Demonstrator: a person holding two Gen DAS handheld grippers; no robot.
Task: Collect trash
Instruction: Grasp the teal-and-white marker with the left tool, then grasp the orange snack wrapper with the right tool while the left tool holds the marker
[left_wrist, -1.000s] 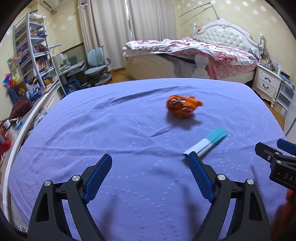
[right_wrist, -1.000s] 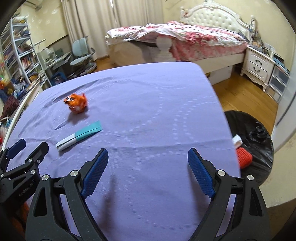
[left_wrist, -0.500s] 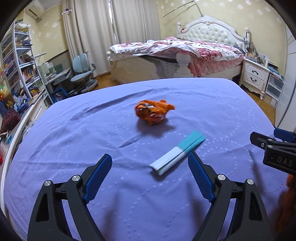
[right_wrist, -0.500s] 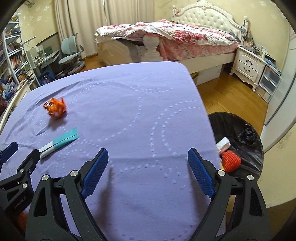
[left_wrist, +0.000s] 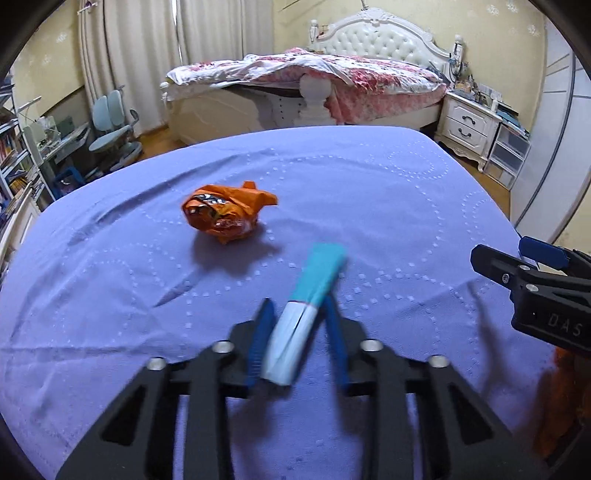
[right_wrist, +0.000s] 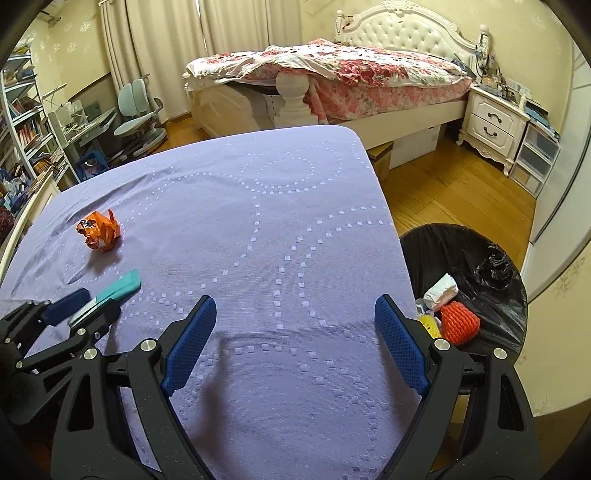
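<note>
A teal and white packet (left_wrist: 317, 269) lies on the purple cloth (left_wrist: 369, 192), and my left gripper (left_wrist: 298, 302) is closing its blue pads on the packet's white end. In the right wrist view the same left gripper (right_wrist: 85, 302) sits at the lower left with the packet (right_wrist: 123, 286) sticking out of it. A crumpled orange wrapper (left_wrist: 225, 214) rests just beyond, also visible as the orange wrapper (right_wrist: 99, 230). My right gripper (right_wrist: 295, 301) stands open over bare cloth near the table's right edge, with nothing between its fingers.
A black-lined trash bin (right_wrist: 461, 240) stands on the wooden floor off the table's right edge, holding a white packet, an orange knitted lump and something yellow. Behind are a bed (right_wrist: 351, 74), a nightstand (right_wrist: 495, 122), a desk chair (right_wrist: 136, 110) and shelves.
My left gripper moved forward over the teal and white packet and its jaws came together around it. The right gripper drifted slightly and stayed open.
</note>
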